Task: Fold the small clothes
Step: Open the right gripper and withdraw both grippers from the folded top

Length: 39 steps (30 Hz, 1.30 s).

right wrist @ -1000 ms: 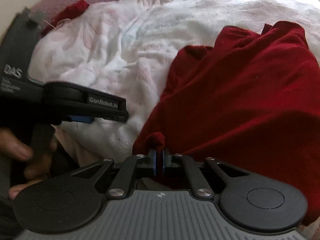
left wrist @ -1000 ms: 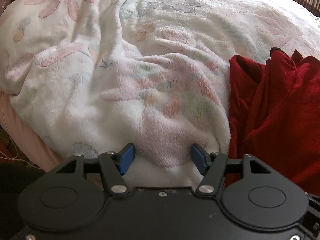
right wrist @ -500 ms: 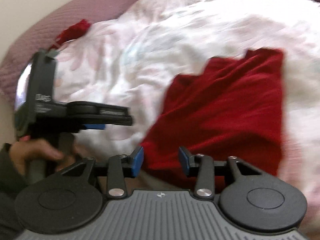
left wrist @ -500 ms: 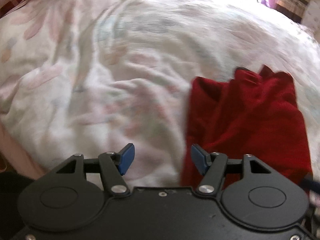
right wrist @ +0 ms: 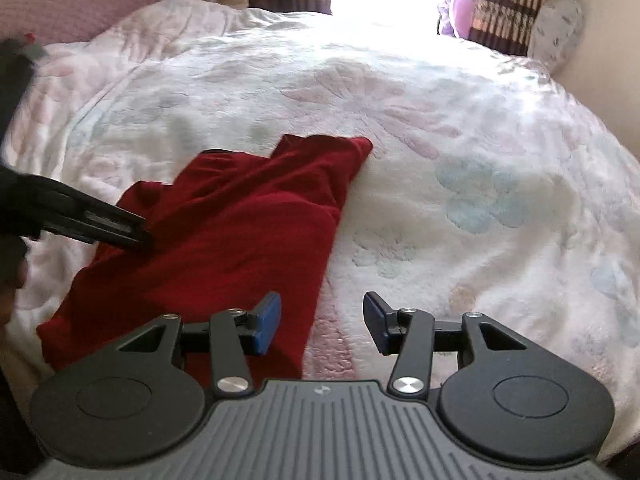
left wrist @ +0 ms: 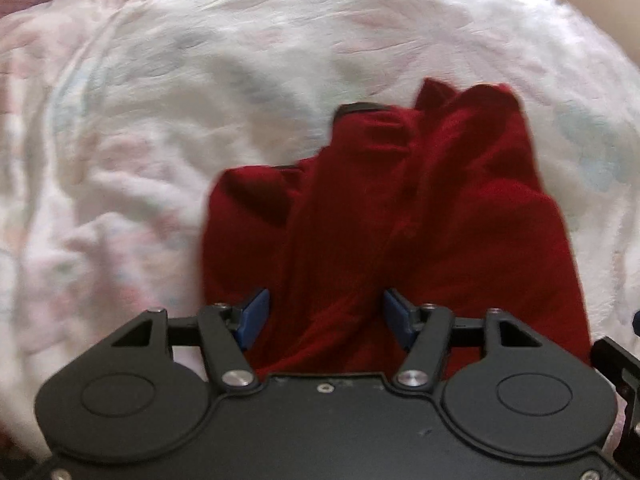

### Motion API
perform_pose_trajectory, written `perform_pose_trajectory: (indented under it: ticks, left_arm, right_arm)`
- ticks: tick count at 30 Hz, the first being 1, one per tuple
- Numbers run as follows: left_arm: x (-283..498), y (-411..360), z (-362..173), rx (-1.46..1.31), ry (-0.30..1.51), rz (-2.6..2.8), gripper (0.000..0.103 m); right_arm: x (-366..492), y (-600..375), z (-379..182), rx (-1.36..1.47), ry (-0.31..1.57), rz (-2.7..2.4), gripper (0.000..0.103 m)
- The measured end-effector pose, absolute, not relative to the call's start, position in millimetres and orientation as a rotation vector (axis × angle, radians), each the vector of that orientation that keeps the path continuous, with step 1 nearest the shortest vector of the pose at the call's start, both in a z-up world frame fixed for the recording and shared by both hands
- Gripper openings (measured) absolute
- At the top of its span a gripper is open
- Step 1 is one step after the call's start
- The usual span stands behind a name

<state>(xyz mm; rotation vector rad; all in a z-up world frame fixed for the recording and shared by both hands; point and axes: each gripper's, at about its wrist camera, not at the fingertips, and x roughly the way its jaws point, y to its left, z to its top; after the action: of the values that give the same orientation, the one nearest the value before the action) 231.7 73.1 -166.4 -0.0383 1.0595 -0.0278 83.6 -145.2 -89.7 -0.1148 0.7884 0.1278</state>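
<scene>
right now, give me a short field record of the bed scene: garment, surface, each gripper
garment: crumpled dark red fabric garment, unfolded, lying on the blanket
surface: white fleece blanket with pastel flowers
left gripper: over the garment, jaws apart, have just been closing, cloth between, not pinched
right gripper: jaws have just been opening, empty, at the garment's edge

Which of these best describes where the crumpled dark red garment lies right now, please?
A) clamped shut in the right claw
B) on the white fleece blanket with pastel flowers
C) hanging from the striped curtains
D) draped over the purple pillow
B: the crumpled dark red garment lies spread on the white fleece blanket with pastel flowers, while the right claw stands open with nothing pinched between its blue pads.
</scene>
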Motion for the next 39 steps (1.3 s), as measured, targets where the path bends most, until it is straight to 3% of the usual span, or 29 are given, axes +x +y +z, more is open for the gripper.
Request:
perform_pose_trajectory:
  ticks: [1,2,3,5,15,22,25,27,36,39]
  left_arm:
    - [231,71,-168,-0.011,1.050,-0.035,0.052]
    - [229,68,-167,0.017,1.038,-0.047,0.034]
    - [228,67,-165,0.019,1.030,-0.045,0.023]
    - [224,68,-160,-0.006,1.006,-0.040,0.013]
    - [182,90,-99,-0.048,0.785,0.078,0.009]
    - [189,106,-155,-0.059,0.947,0.151,0.012]
    - [195,106,-176,-0.036,0.997,0.175,0.027]
    - [192,111,-172,-0.013,0.982,0.208,0.050]
    - [146,130,-114,-0.146,0.871,0.190,0.053]
    - [137,111,-119,-0.162,0.892,0.104,0.054]
  right_arm:
    - [86,-148,-91,-0.106,0.796,0.126,0.056]
    - [87,-150,-93,-0.103,0.802,0.124,0.056]
    - [87,-151,-94,-0.105,0.803,0.119,0.057]
    - [86,-151,-96,-0.112,0.803,0.110,0.057]
    - [83,-150,-88,-0.131,0.776,0.097,0.057]
    - [82,-147,-87,-0.147,0.773,0.099,0.058]
    - [83,-142,-94,-0.156,0.797,0.116,0.058]
    - [84,-139,-99,-0.152,0.815,0.126,0.058]
    - [73,-138,-85,-0.104,0.739,0.189,0.057]
    - [65,-136,-75,-0.034,0.658,0.276,0.048]
